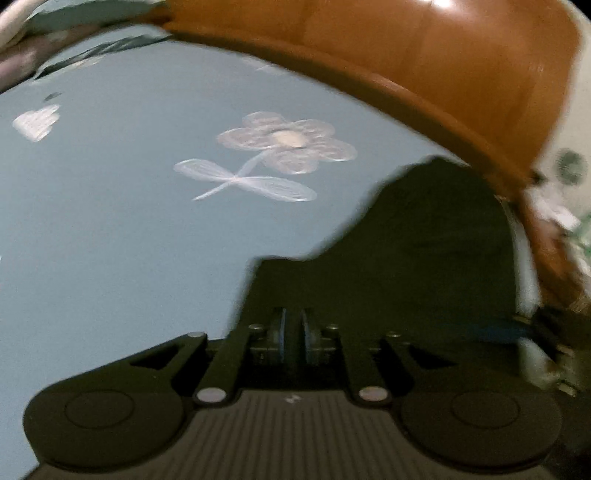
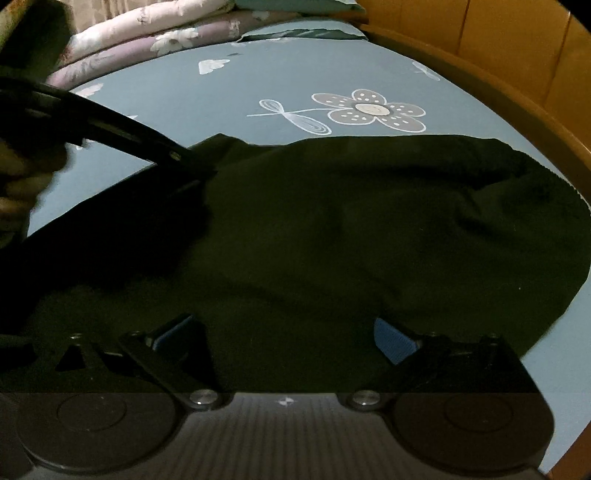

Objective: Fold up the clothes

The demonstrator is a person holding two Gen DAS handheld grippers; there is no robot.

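The bed (image 2: 177, 92), covered by a blue sheet printed with white flowers, takes up most of both views. Its wooden frame (image 2: 480, 48) curves along the upper right of the right wrist view and across the top right of the left wrist view (image 1: 406, 55), closing off that side. Bare sheet lies open in the upper middle of the right wrist view and across the whole left half of the left wrist view.

A stack of folded quilts (image 2: 147, 33) sits in the upper left corner of the right wrist view, well apart from the clothing. A blurred hand (image 2: 22, 177) shows at the left edge there.

The dark garment (image 2: 332, 229) spreads over the centre and lower half of the right wrist view, its far edge just below the large flower print. The right gripper (image 2: 291, 343) stands over it at the bottom of the frame with its blue-padded fingers (image 2: 395, 339) wide apart, the cloth below them and not pinched.

The left gripper (image 2: 188, 162) reaches in from the upper left of the right wrist view to the garment's upper left corner. In its own view the left gripper (image 1: 293, 332) has its fingers together, with dark cloth (image 1: 406, 251) rising right in front of them; whether cloth is pinched between them I cannot tell.
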